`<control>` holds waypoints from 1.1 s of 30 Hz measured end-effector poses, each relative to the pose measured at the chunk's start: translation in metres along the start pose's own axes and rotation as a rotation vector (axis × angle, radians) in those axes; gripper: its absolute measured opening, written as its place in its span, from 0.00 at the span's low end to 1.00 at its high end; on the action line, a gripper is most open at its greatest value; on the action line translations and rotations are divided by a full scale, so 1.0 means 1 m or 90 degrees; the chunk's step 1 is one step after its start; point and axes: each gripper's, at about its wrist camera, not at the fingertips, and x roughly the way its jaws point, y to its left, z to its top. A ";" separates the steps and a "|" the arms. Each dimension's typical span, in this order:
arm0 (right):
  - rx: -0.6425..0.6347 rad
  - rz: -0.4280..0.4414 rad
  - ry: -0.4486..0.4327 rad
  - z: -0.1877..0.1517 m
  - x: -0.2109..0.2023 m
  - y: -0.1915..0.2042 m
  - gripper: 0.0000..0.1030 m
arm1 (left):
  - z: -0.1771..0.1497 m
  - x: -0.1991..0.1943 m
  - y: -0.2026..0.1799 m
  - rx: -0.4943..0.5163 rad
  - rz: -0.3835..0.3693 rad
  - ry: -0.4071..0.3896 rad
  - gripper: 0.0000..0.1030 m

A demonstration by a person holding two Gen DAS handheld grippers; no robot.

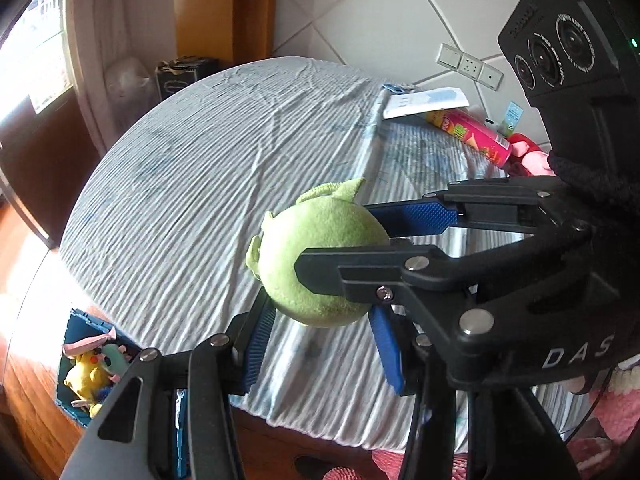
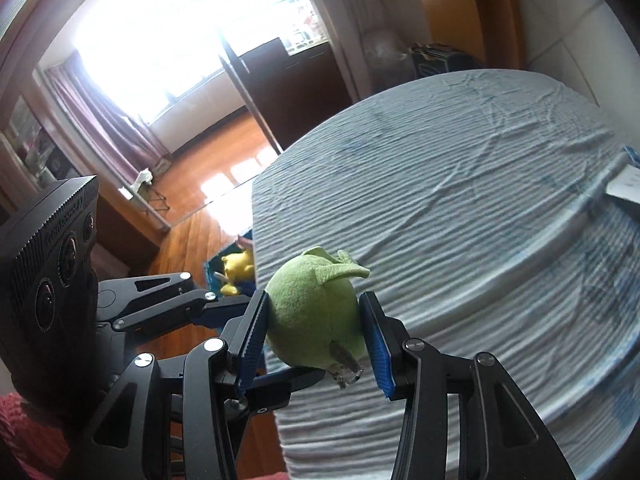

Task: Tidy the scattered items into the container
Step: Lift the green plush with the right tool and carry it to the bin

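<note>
**Green plush up in the air, both claws on it, bin waiting below**

The green plush toy is off the bed and sits right between the tips of the right claw. In the right wrist view both blue pads are pressed into its sides, so the right claw is clamped on it.

The left claw comes in crosswise from underneath, with its pads set wide on either side of the toy's lower half. They look to be brushing the fabric. I can't tell whether they are actually squeezing or only framing it.

My read is that this is the carry leg for this toy, possibly with a pass from one claw to the other.

The blue bin sits on the floor, down and to the left of the left claw, at the foot of the bed. A yellow plush and some other soft toys already lie inside.

Beyond the right claw, on the far side of the bed, a chips can, a pink plush and a white packet lie out on the sheet.

Next, the toy has to travel down and left of the claws until it hangs over the bin's opening. Only then should the pads spread to let it go.

Whichever claw ends up carrying needs a firm squeeze before the other lets go, because soft stuffing can slip. The bed edge lies between the claws and the bin, so the toy has to pass clear of it.
</note>
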 end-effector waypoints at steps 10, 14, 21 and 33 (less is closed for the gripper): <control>-0.079 0.061 0.040 0.024 0.074 0.101 0.44 | -0.053 -0.048 0.098 -0.082 0.060 -0.012 0.46; -0.104 0.085 0.057 0.029 0.104 0.136 0.44 | -0.076 -0.064 0.132 -0.111 0.082 -0.013 0.46; -0.143 0.131 0.095 0.034 0.156 0.190 0.44 | -0.114 -0.085 0.185 -0.170 0.115 -0.012 0.46; -0.200 0.202 0.172 0.050 0.254 0.236 0.44 | -0.155 -0.099 0.267 -0.279 0.185 0.002 0.46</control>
